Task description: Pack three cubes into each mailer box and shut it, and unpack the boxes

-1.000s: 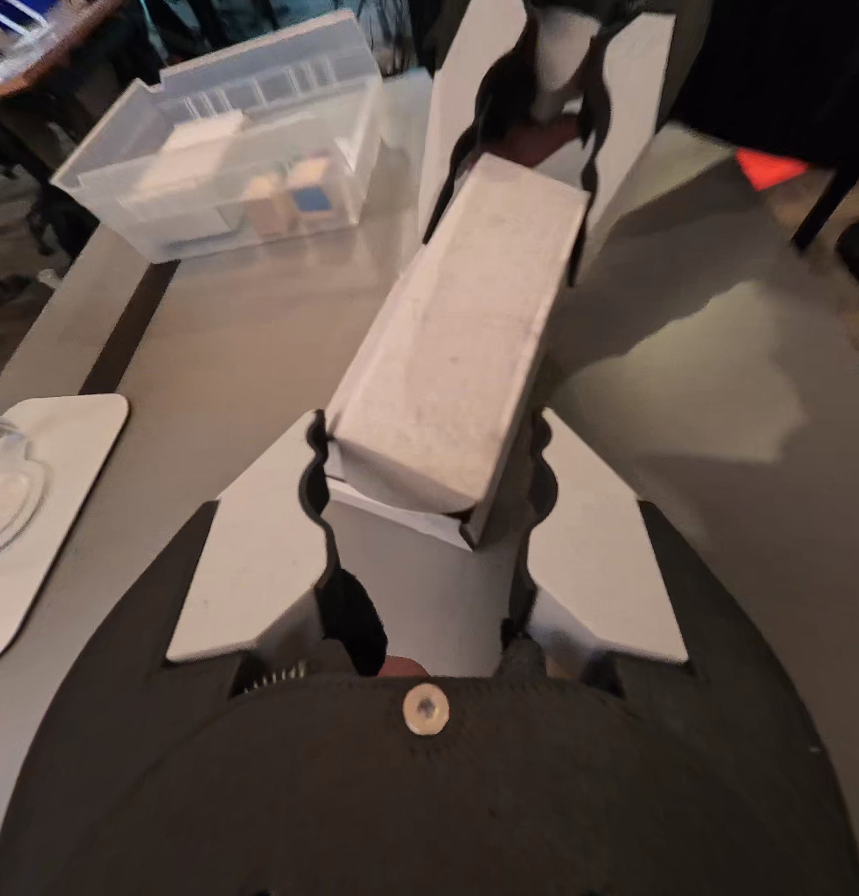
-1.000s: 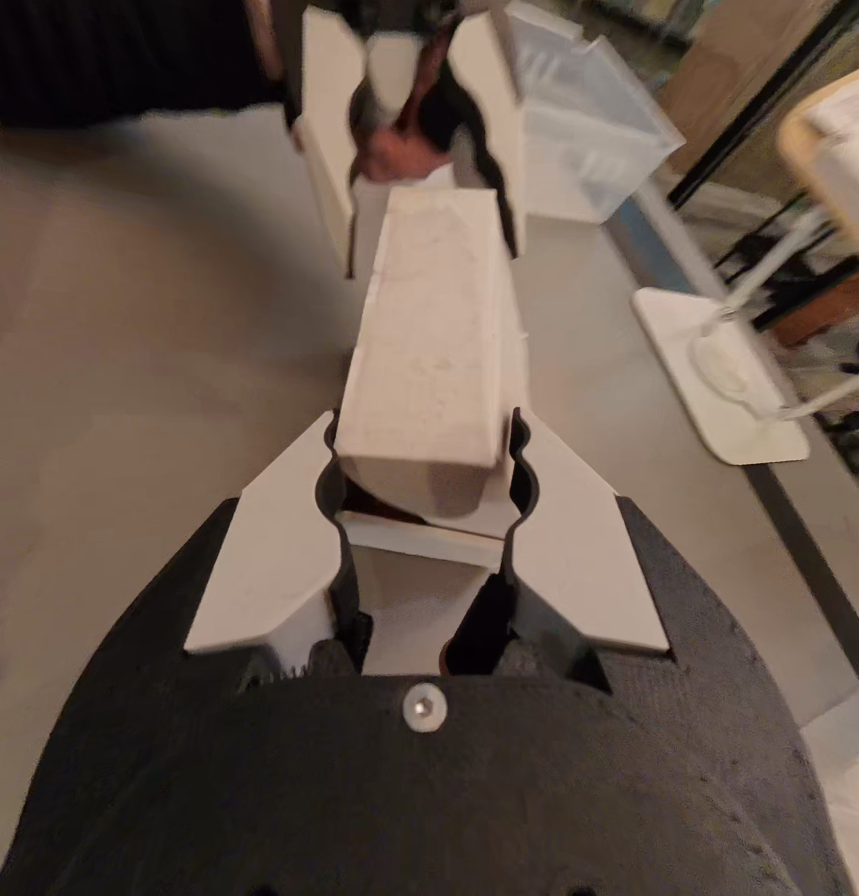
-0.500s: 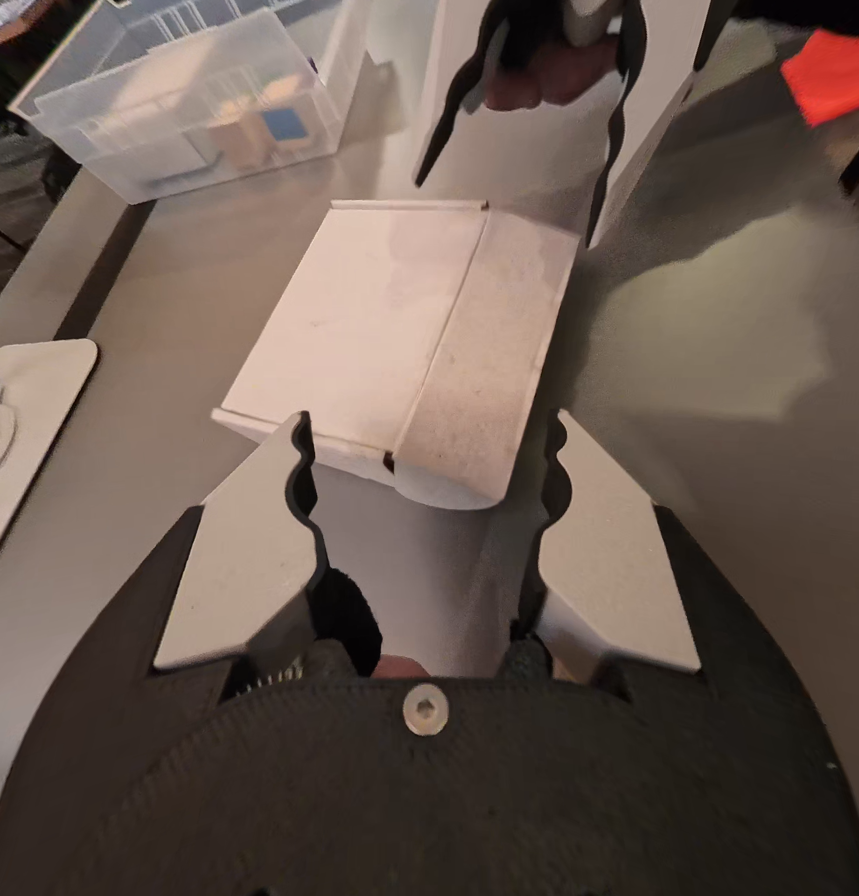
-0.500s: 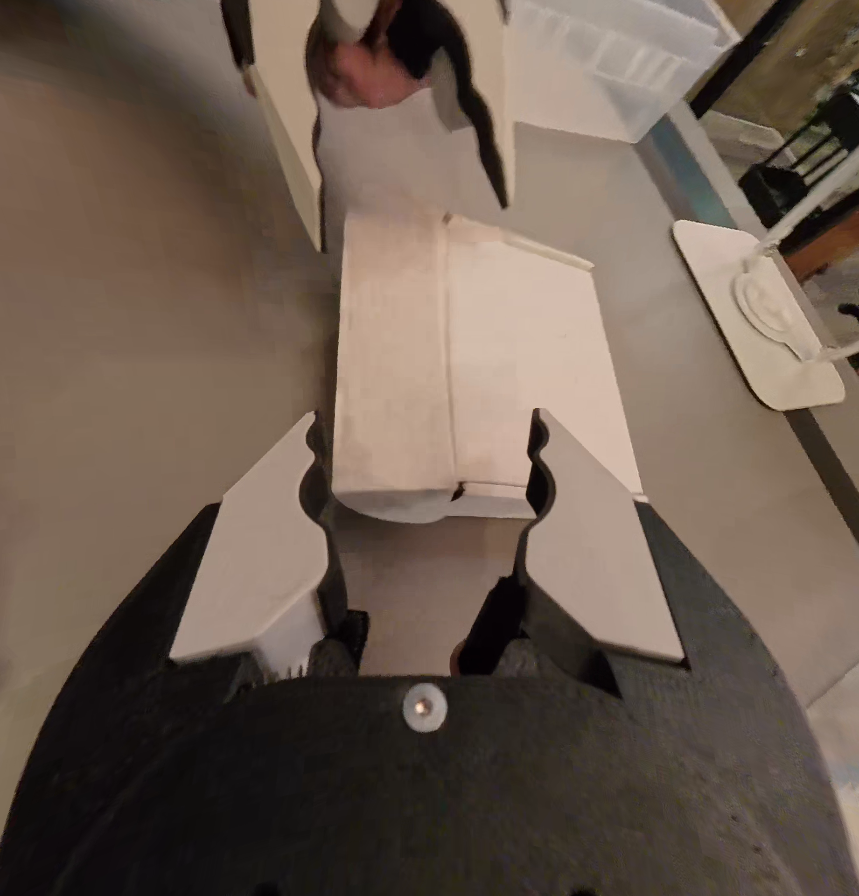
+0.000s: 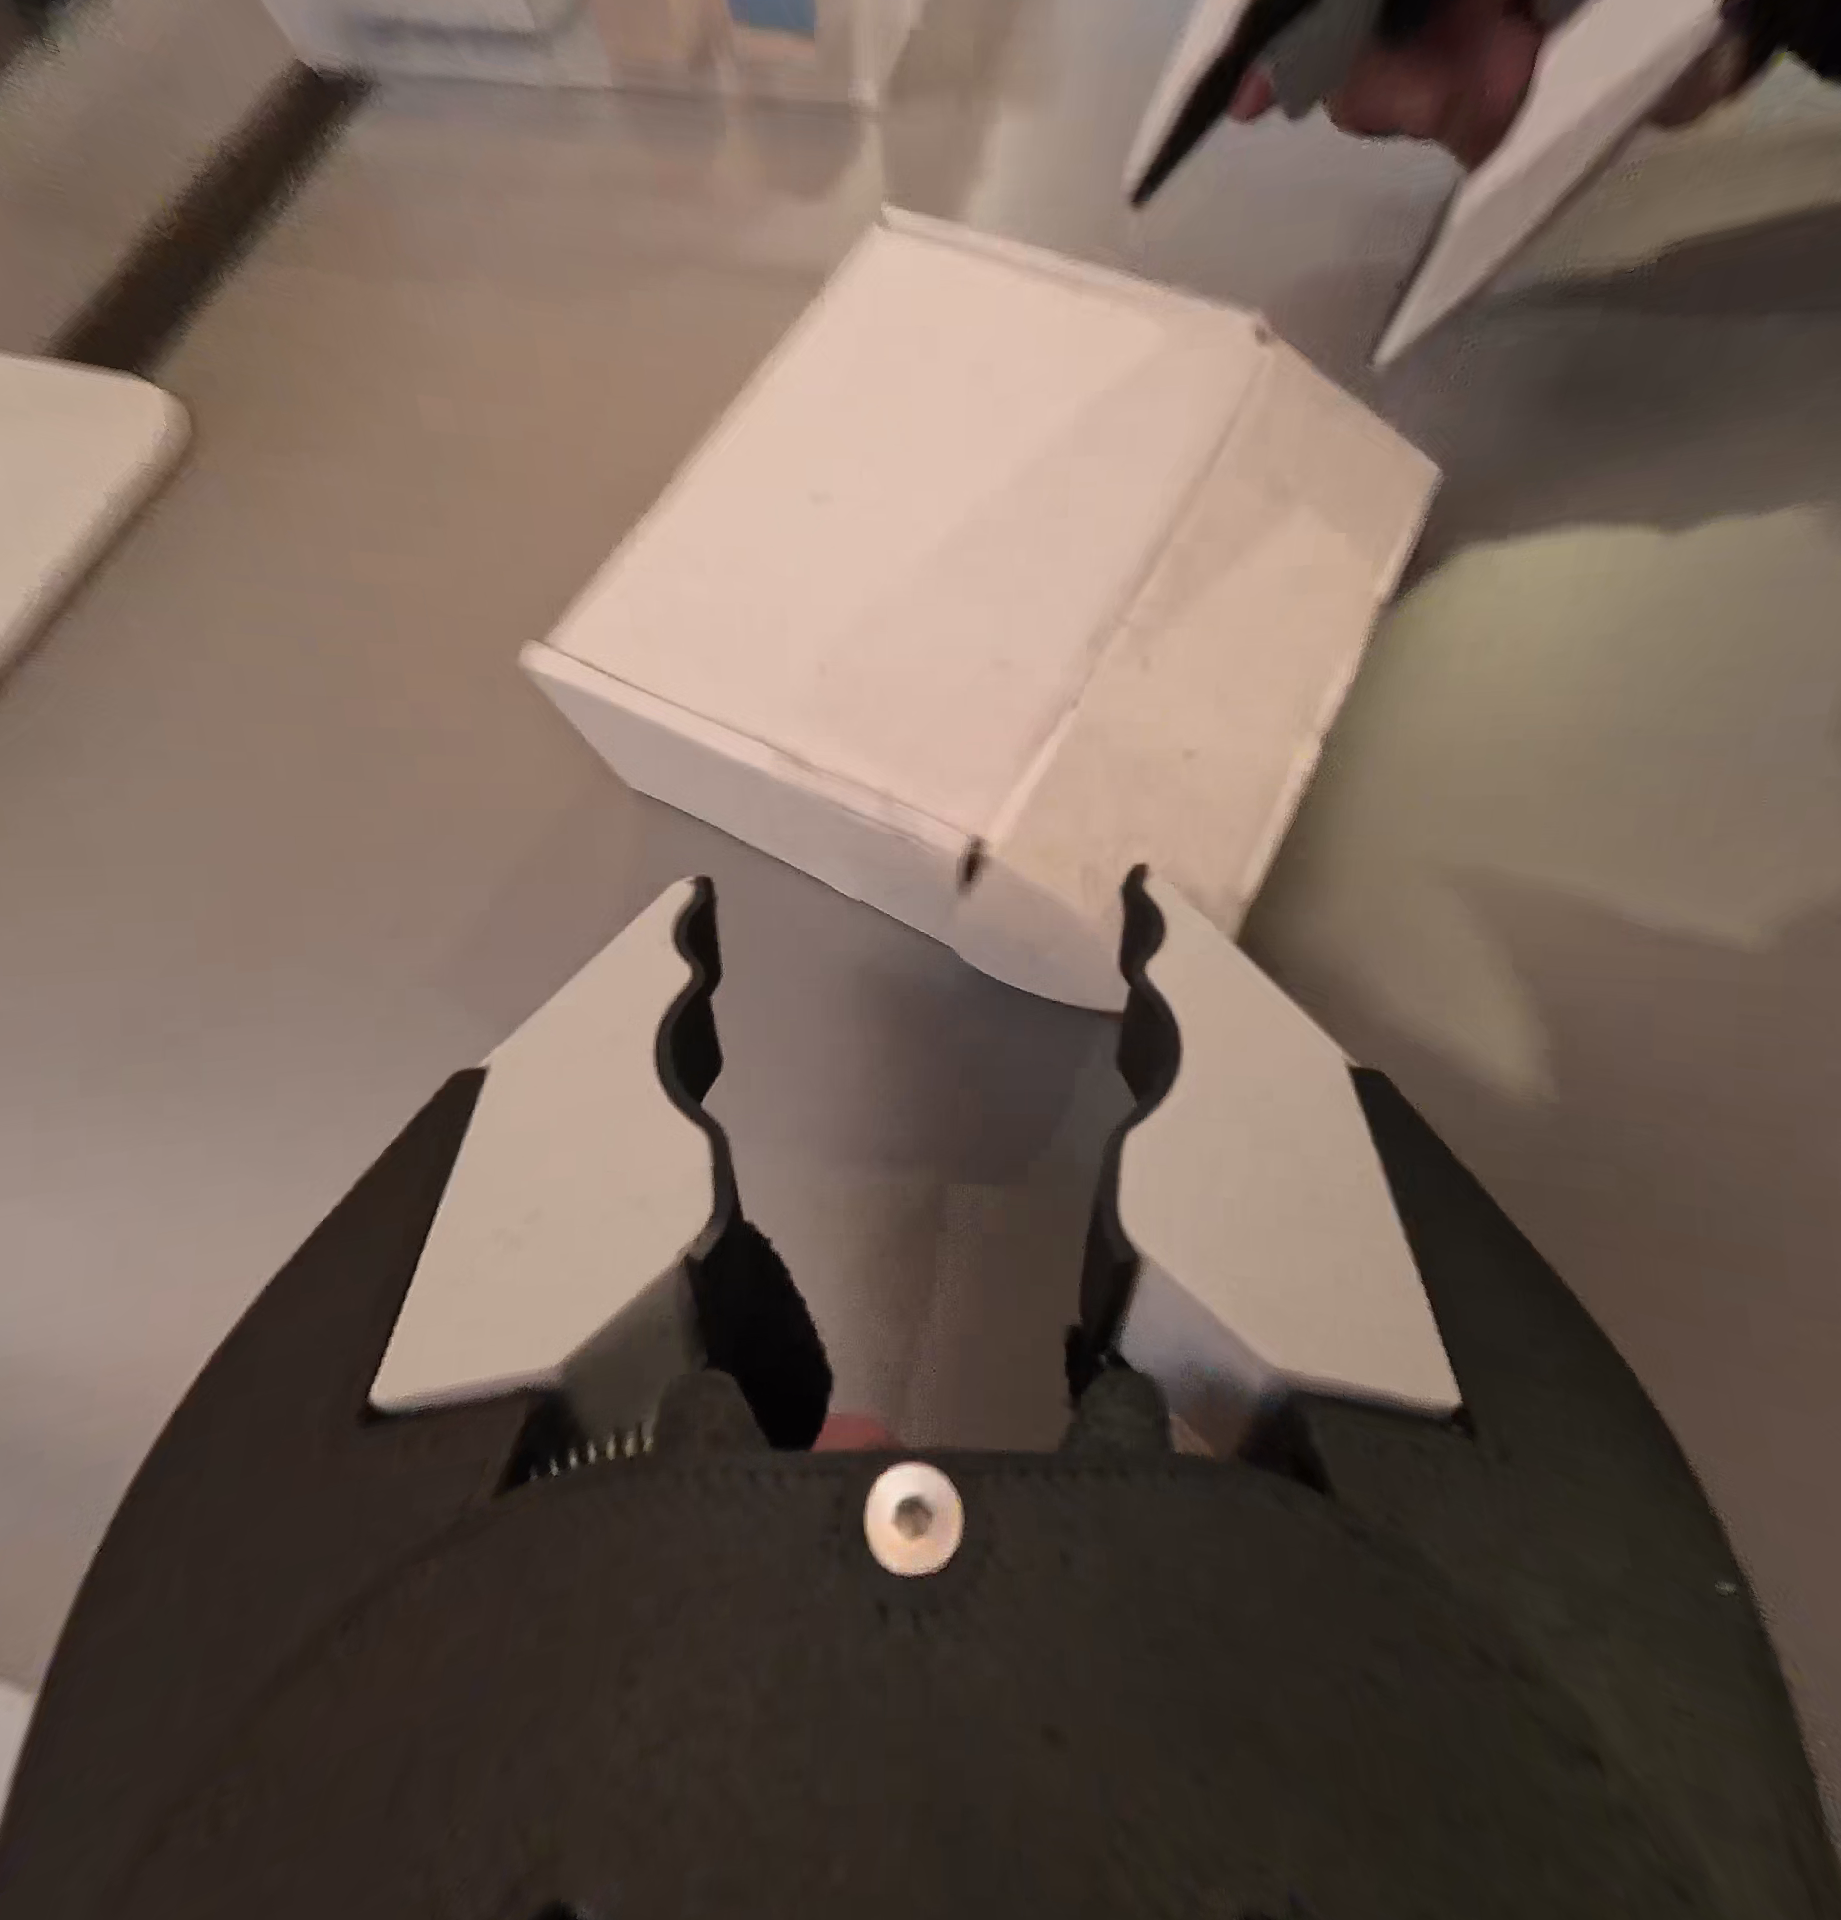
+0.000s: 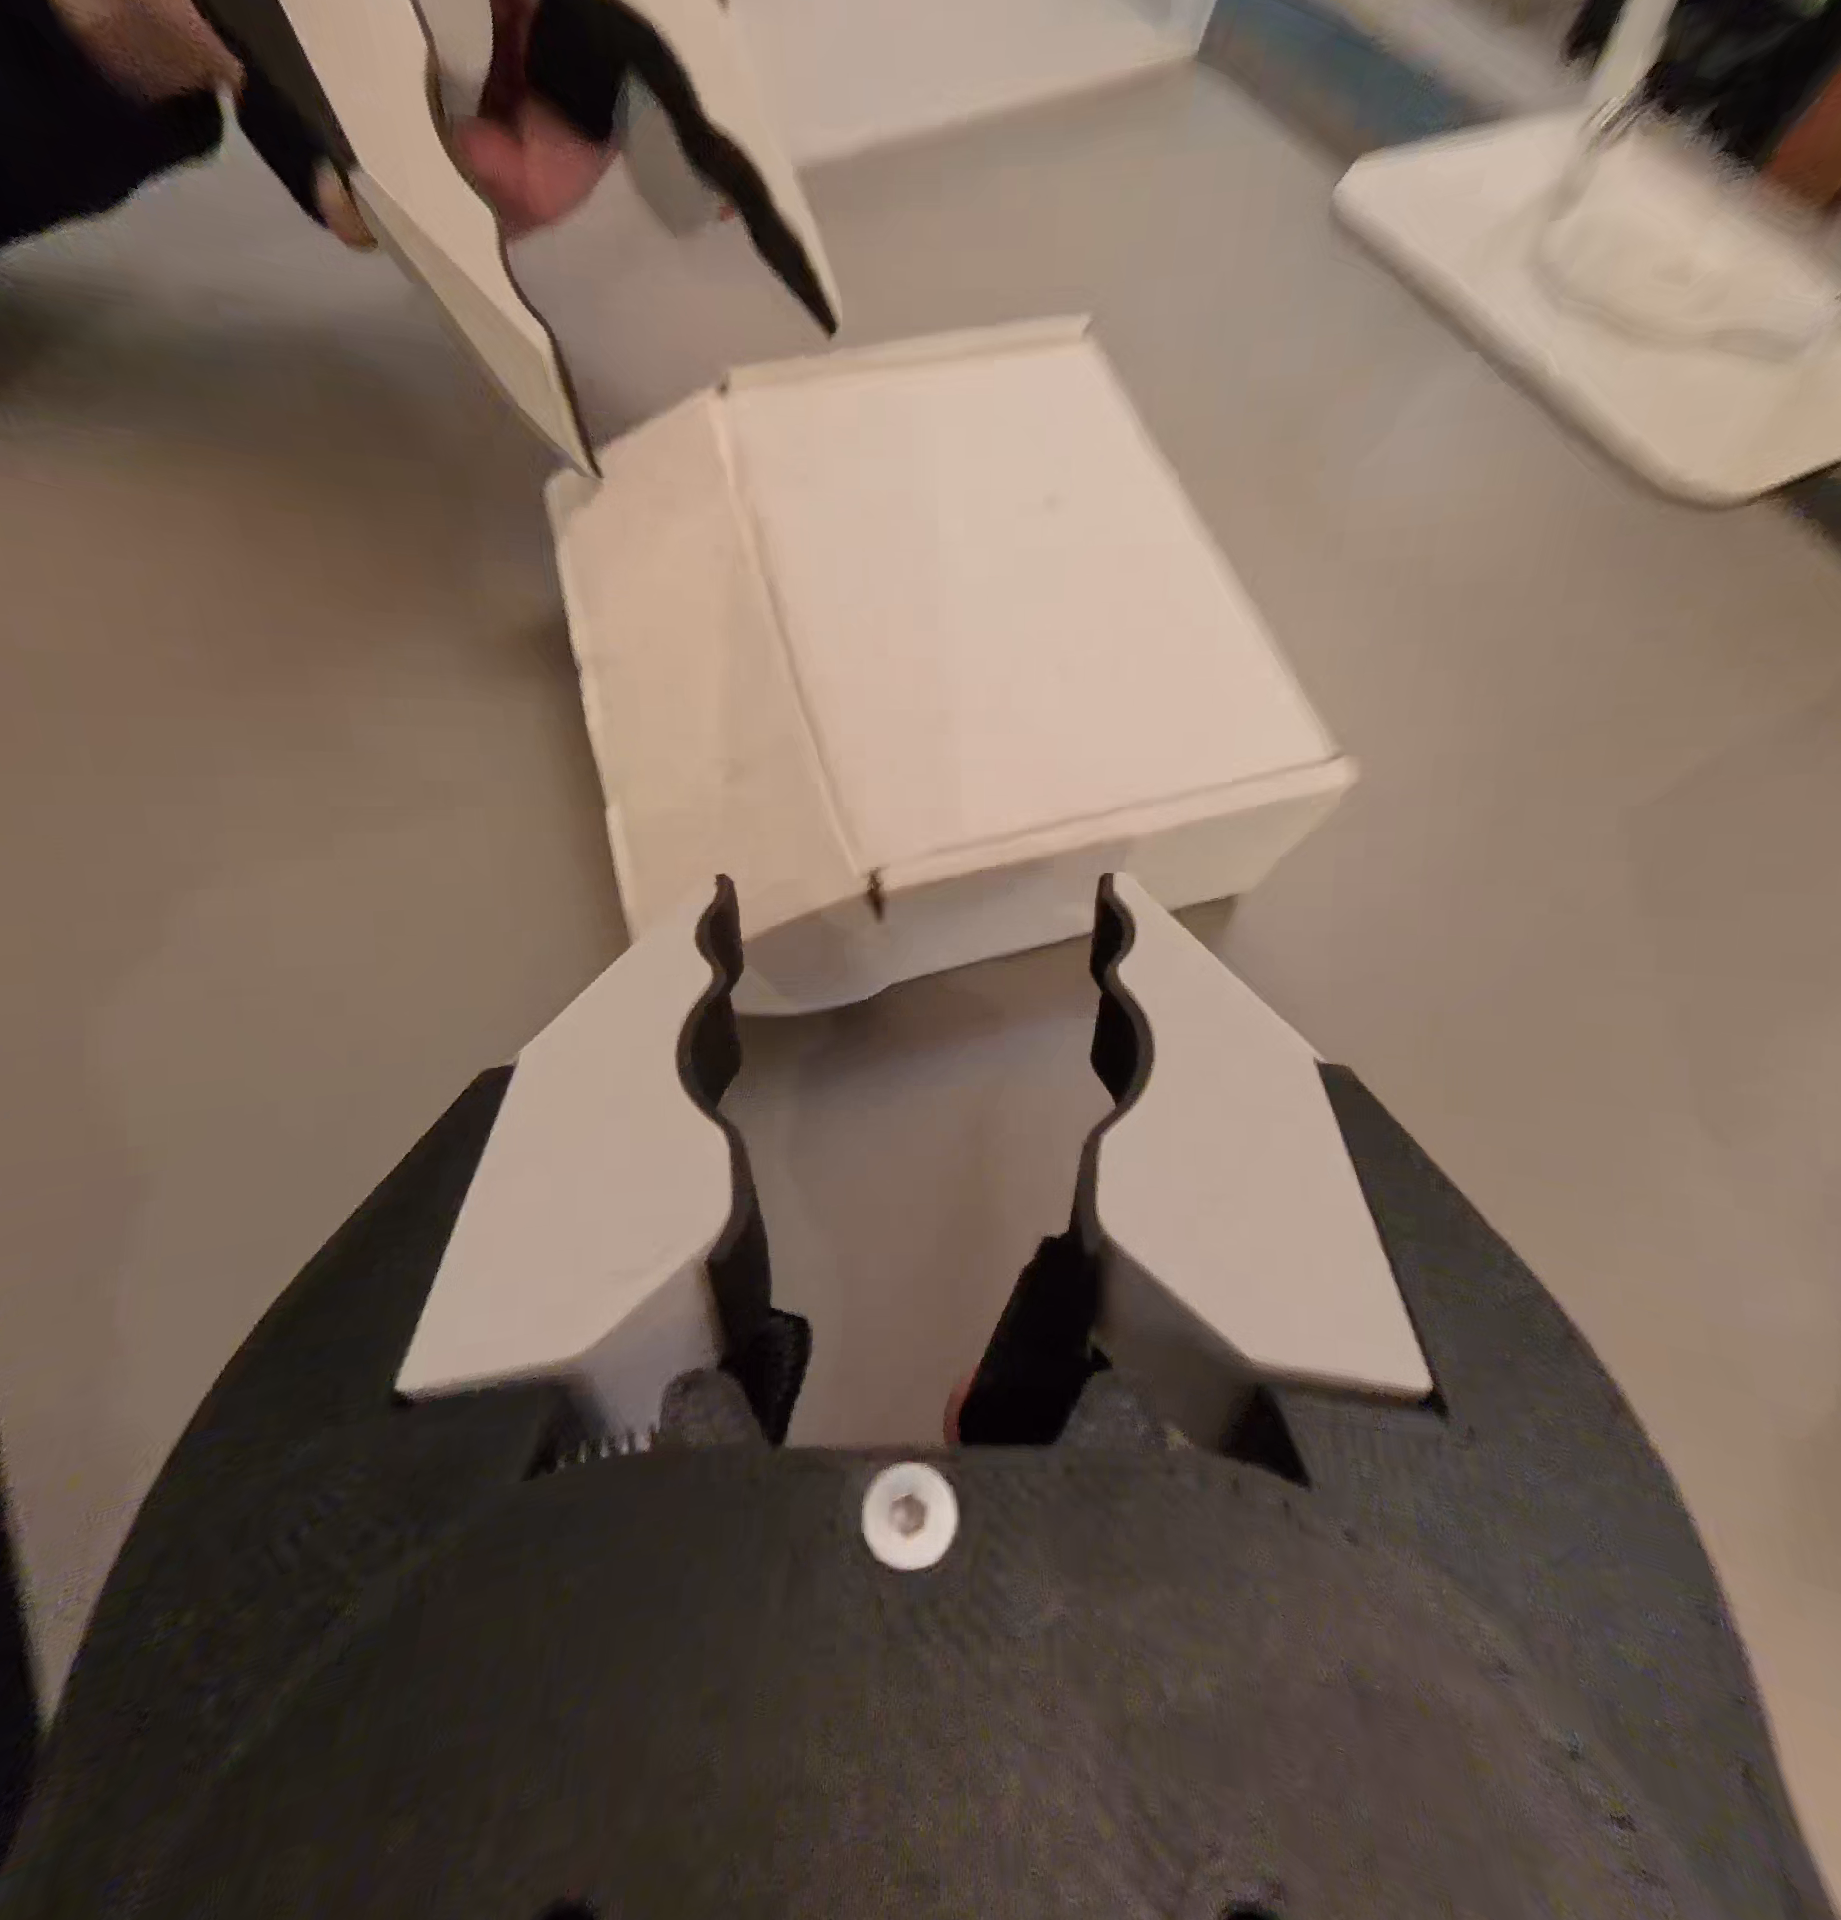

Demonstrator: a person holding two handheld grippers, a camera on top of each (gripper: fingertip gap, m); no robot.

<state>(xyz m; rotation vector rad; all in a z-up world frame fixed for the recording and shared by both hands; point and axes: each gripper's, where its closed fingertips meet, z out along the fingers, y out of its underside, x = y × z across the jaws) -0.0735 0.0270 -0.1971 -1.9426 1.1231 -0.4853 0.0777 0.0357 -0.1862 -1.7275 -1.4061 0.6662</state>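
Observation:
A white mailer box (image 5: 926, 561) lies flat on the grey table with its lid down. Its front flap slopes down along one side, and nothing inside shows. My left gripper (image 5: 916, 894) is open and empty, hovering just short of the box's near corner. My right gripper (image 6: 911, 894) is open and empty too, just short of the opposite end of the box (image 6: 999, 623). Each gripper shows in the other's view, raised beyond the box: the right (image 5: 1259, 275) and the left (image 6: 708, 400). Wooden cubes (image 5: 708, 31) show blurred in a clear bin at the far edge.
The clear plastic bin (image 6: 957, 73) stands at the back of the table. A white lamp base (image 6: 1622, 343) sits near the table's side edge; it also shows in the left wrist view (image 5: 43, 499). A dark strip (image 5: 199, 208) runs along that edge.
One second ago both grippers held the box on its edge between them. They let go, the box settled flat, and both grippers have drawn back and up from its ends.

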